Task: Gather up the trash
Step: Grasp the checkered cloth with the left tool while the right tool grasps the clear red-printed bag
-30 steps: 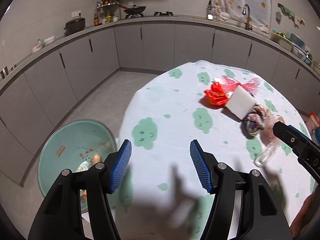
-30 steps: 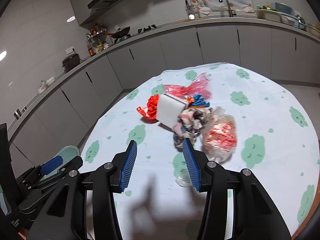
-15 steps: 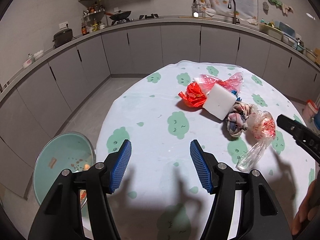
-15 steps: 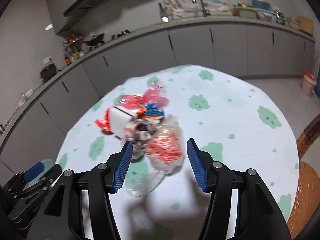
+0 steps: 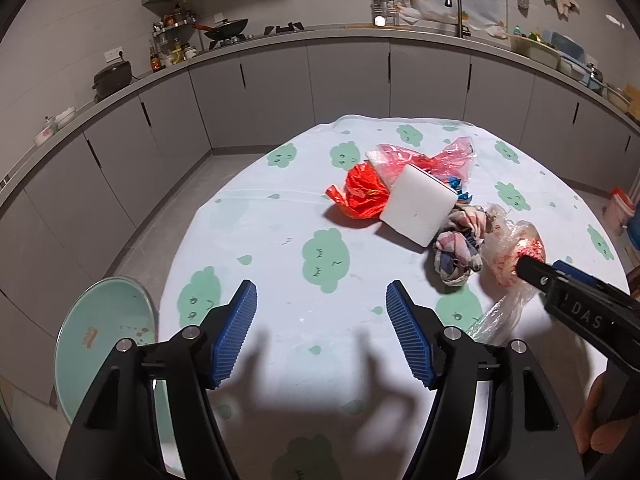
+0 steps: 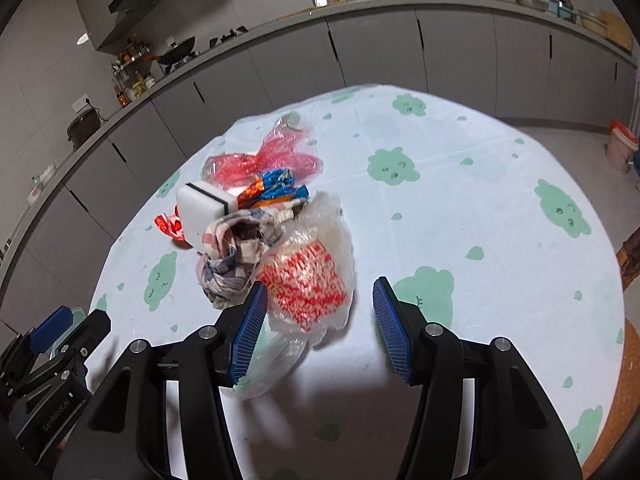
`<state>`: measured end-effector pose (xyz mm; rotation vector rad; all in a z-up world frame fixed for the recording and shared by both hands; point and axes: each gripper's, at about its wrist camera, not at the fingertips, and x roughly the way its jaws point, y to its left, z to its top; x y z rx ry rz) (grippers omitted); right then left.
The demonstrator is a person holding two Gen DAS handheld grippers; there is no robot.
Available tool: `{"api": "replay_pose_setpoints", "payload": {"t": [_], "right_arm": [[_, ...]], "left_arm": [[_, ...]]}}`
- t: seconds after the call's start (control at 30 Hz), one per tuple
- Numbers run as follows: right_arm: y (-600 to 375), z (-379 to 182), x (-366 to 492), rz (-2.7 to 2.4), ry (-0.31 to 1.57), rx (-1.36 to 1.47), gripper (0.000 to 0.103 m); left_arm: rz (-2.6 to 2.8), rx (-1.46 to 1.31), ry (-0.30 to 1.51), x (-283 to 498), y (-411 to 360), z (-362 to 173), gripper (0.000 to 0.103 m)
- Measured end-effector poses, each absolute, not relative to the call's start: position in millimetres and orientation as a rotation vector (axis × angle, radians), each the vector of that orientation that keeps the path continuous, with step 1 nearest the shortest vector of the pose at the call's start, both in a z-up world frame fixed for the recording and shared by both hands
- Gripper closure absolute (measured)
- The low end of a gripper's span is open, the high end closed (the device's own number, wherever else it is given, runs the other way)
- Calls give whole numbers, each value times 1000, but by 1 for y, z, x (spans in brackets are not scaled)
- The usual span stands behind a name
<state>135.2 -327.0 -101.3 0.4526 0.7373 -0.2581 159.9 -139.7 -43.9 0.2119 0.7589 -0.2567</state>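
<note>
Closer to the trash now than a second ago: right gripper [image 6: 316, 330] down and forward, jaws just narrowed a little yet apart, either side of the clear plastic bag [image 6: 310, 280] with red print, left pad at its edge, right pad clear of it, no squeeze visible. Left gripper [image 5: 320, 332] slid across the tabletop [image 5: 260, 240], jaws just widened, nothing between them, only bare cloud-print cloth. Beside the bag, toward the table's middle, a crumpled rag [image 6: 236, 258], touching a white sponge block [image 5: 418, 210]; beyond those a red wrapper [image 5: 362, 196], a pink plastic bag [image 6: 276, 156] and a blue-orange wrapper [image 6: 276, 190], all heaped together. Off the table's left edge, on the floor, a pale green basin [image 5: 104, 344] with scraps inside.
</note>
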Motion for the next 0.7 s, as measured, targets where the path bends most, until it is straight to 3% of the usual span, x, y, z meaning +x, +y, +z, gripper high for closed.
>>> {"api": "replay_pose_setpoints", "payload": {"t": [0.07, 0.13, 0.57, 0.7], "right_arm": [[-330, -107, 136, -237, 759, 466, 70], [-333, -109, 133, -234, 758, 474, 74], [-369, -92, 85, -324, 632, 503, 77], [-373, -100, 84, -311, 648, 535, 77]], "left_arm": [[-268, 207, 765, 161, -145, -46, 33], [-285, 204, 769, 163, -150, -46, 32], [-377, 229, 778, 177, -235, -63, 33], [-369, 222, 832, 191, -249, -77, 61]]}}
